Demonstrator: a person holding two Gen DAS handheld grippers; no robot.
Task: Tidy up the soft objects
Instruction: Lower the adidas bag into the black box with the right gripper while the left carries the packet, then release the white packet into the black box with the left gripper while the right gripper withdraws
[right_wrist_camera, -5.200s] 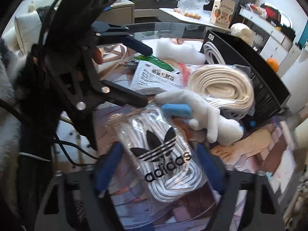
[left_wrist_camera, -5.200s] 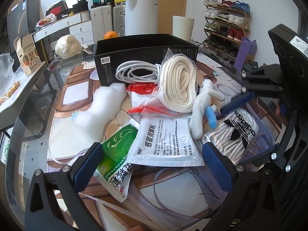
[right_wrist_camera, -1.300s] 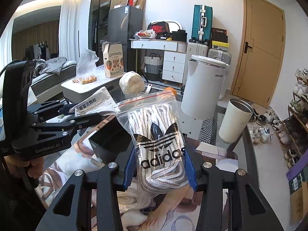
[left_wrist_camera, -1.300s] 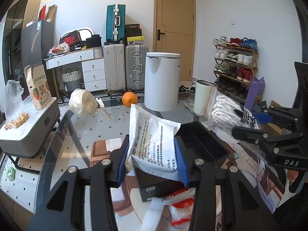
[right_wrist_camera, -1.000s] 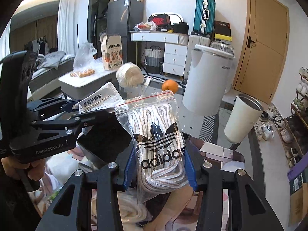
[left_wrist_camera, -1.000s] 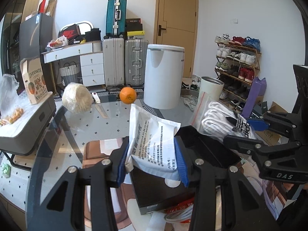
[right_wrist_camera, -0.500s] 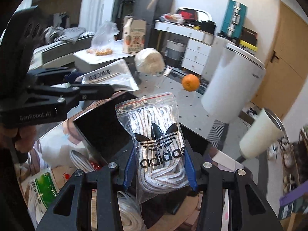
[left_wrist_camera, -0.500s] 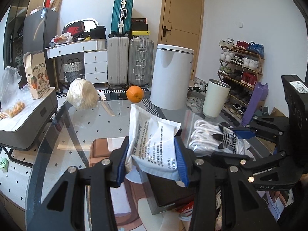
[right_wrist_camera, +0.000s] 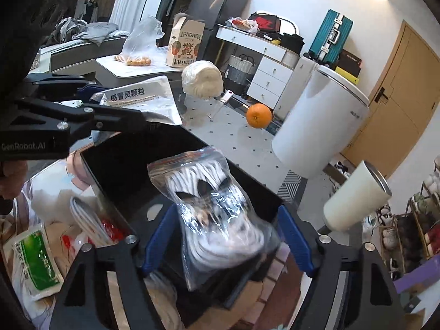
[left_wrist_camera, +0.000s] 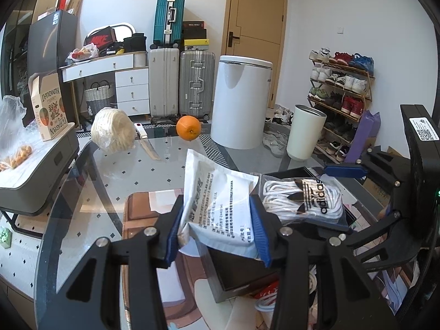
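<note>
My left gripper is shut on a white medicine pouch with Chinese print, held above the near edge of a black box. The pouch and left gripper also show in the right wrist view. My right gripper is open, its blue pads wide apart on either side of a clear adidas bag of white laces. The bag lies over the black box, blurred and dropping free of the pads.
An orange, a wrapped white bundle and a knife lie at the far side of the glass table. A green pouch, a white cable coil and red packets lie left of the box.
My right gripper has opened and let go of the adidas bag, which has dropped into the black box. Both grippers have lowered towards the box. The left gripper still holds the pouch.
</note>
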